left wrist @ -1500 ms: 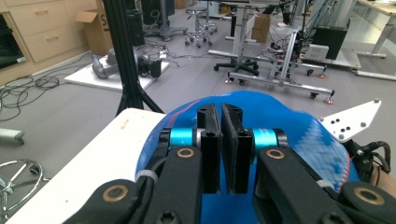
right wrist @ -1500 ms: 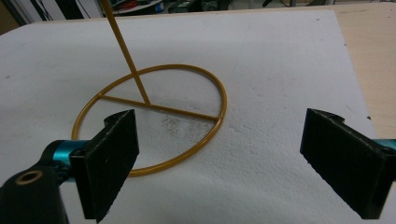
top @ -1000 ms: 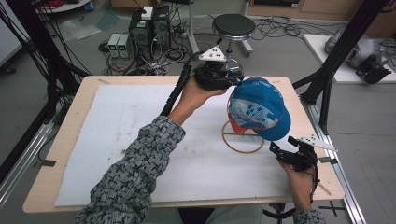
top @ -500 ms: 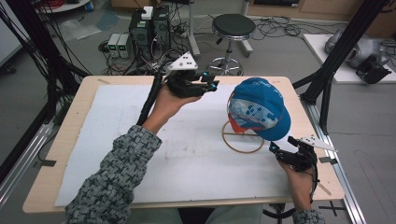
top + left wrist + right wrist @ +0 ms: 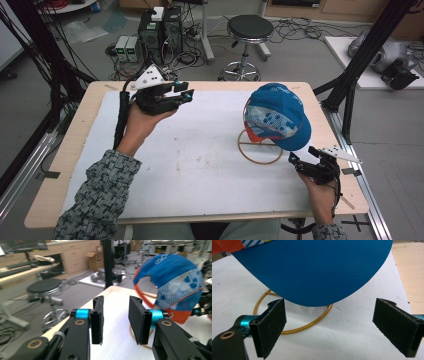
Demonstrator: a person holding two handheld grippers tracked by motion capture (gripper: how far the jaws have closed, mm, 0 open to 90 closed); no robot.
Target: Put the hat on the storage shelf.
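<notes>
- From the high view we saw a blue baseball cap [image 5: 275, 115] perched on a gold wire stand [image 5: 260, 147] at the right side of a white-covered table [image 5: 200, 165]; the stand's ring base lay flat on the white sheet; the cap's brim pointed towards the near right corner.
- The left gripper [image 5: 182, 92] was held above the far left part of the table, well apart from the cap; its jaws stood apart with nothing between them; a patterned sleeve [image 5: 95, 200] covered that forearm.
- The left gripper view added what the high view hid: the cap's orange underside and edge [image 5: 175, 277], a white-and-blue patterned side panel, and a black stool [image 5: 43, 286] on the floor beyond the table edge.
- The right gripper [image 5: 305, 156] sat near the right front edge, just beside the brim; its jaws were spread wide and empty.
- The right gripper view showed the brim [image 5: 317, 270] hanging over the gap between the jaws, the gold ring [image 5: 287, 327] beneath it; we could not tell whether the brim touched either pad.
</notes>
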